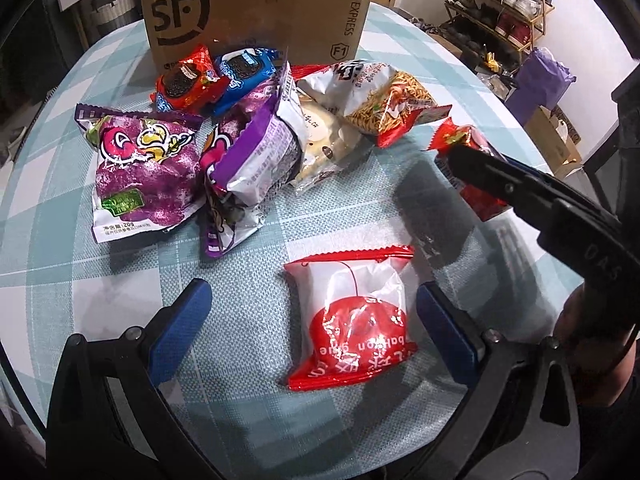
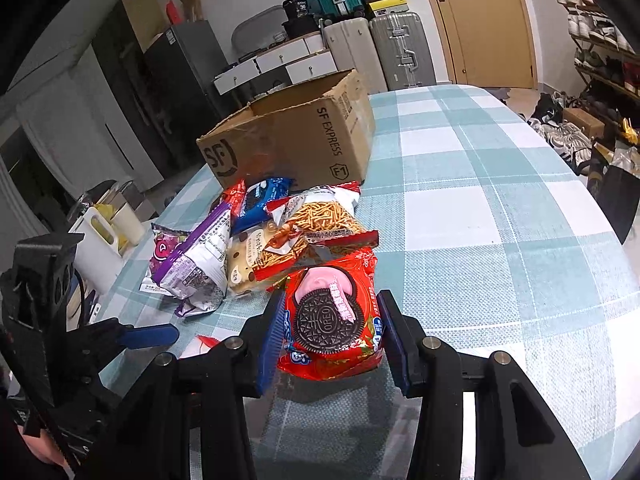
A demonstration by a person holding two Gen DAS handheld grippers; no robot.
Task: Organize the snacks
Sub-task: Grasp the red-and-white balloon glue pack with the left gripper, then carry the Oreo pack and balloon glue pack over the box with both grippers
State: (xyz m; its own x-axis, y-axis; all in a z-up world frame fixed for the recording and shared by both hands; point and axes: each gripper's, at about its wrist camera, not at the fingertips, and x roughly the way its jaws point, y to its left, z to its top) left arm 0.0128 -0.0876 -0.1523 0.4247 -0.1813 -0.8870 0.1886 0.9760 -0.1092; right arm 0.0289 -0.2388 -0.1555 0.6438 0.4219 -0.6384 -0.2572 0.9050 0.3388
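Observation:
A red-and-white snack packet (image 1: 352,320) lies flat on the checked tablecloth (image 1: 248,320). My left gripper (image 1: 312,292) is open around it, and its blue pads (image 1: 192,312) stand clear of the packet on both sides. My right gripper (image 2: 332,300) is shut on a red Oreo packet (image 2: 328,320) and holds it just above the cloth. In the left wrist view that gripper (image 1: 464,160) and its red packet (image 1: 480,196) show at the right. An open cardboard box (image 1: 256,12) (image 2: 296,140) stands at the back.
In front of the box lies a heap: two purple packets (image 1: 144,172), a noodle-snack bag (image 1: 384,96), a cookie packet (image 1: 324,136), and red and blue Oreo packets (image 1: 188,80). A white container (image 2: 100,236) stands beyond the table's left edge. A shoe rack (image 1: 504,12) stands off to the right.

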